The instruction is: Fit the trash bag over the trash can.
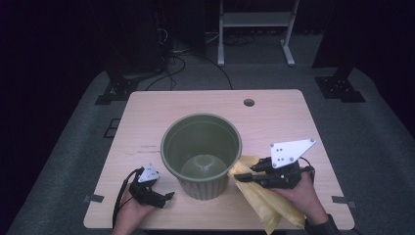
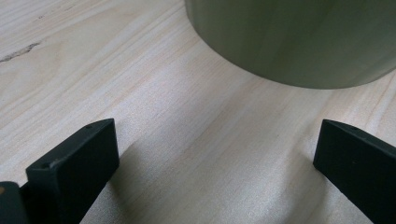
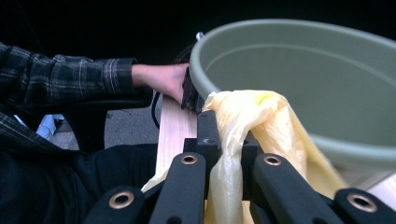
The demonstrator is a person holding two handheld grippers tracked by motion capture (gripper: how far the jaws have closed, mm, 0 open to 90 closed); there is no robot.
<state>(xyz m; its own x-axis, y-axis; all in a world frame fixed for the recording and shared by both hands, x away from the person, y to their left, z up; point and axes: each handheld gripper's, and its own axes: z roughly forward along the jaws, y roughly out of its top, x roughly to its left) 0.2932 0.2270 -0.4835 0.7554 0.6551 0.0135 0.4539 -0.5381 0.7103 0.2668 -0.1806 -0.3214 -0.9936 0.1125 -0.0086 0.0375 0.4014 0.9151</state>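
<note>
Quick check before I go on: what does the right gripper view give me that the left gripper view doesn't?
The right gripper view alone shows the right gripper shut on the yellow plastic bag, the bin's open rim, and the person's other hand beside it. The left gripper view alone shows the left gripper with jaws wide apart, nothing between them, over bare table. Both show the green bin.

bin (image 1: 201, 147): olive plastic, matt outside, smooth, faint sheen inside
bag (image 3: 252, 121): thin yellow plastic film, crinkled, slightly glossy, translucent
worktop (image 1: 274, 115): pale wood-grain laminate, smooth, satin
right claw (image 3: 223, 133): black matt plastic links, brass-look rivets
left claw (image 2: 210, 154): matt black pads, slightly grainy
floor (image 1: 372, 137): grey carpet, rough
</note>
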